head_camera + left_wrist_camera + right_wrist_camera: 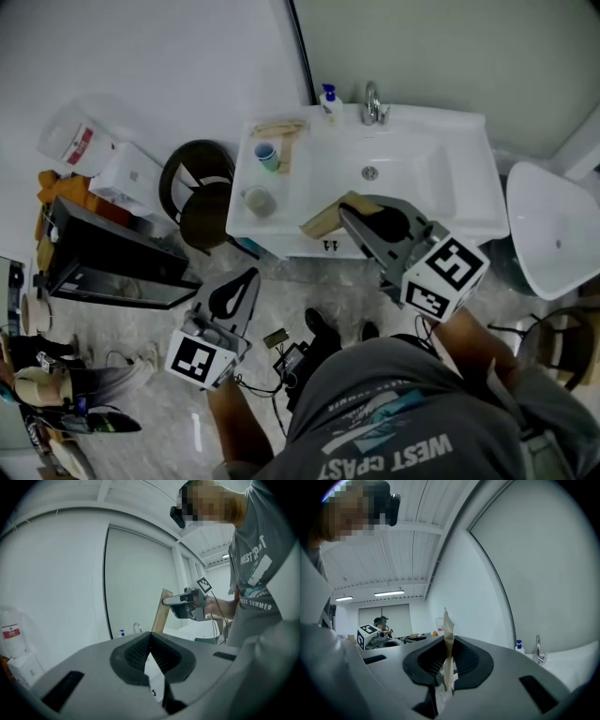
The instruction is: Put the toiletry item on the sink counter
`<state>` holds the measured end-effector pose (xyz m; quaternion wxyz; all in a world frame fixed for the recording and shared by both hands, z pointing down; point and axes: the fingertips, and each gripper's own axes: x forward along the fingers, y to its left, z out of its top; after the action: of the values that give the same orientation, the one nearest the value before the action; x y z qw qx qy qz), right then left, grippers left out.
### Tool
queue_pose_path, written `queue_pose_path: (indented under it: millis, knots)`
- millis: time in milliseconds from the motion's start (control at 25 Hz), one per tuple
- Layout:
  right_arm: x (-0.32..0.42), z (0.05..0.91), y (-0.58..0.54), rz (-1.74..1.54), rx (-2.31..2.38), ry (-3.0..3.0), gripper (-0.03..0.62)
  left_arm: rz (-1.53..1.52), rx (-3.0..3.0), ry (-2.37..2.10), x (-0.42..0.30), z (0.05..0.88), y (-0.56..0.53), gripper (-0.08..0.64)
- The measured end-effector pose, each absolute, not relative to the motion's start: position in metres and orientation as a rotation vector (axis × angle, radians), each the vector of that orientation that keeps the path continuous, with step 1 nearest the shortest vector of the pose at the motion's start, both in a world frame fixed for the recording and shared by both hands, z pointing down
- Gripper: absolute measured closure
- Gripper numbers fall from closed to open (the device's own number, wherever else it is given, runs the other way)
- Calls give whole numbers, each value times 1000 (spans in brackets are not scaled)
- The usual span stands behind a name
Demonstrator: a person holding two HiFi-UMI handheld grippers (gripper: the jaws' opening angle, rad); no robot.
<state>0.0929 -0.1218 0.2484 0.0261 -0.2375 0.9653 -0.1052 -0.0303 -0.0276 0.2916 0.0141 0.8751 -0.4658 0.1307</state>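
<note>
Right tool [352, 214] clamped on tan packet [325, 221], its end hidden, left tool [246, 281] closed together, empty

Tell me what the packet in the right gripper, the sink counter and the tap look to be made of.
Packet, clamped in the right gripper: probably kraft paper or matte film; it is tan, dull and flat, with a serrated top edge.
Sink counter: likely glazed ceramic; white and smooth, with soft reflections.
Tap: metal with a chrome-like finish; bright and shiny.
</note>
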Motion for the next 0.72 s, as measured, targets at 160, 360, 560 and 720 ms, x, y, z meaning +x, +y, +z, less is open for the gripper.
queue_pose_path:
  millis: [160,360,560,720]
  knots:
    - [80,246,-132,-312,-774,2982,540,387,2759,-1417,-45,289,-45,558]
    - [62,247,-147,-313,-812,2986,540,377,2767,-1389,-67,290,-63,558]
    - [43,249,-157,-316,-844,2988,540,366,2775,-1365,-89,293,-76,557]
    - [27,250,-165,-312,-868,2992,540,355,2782,-1350,-106,295,-86,558]
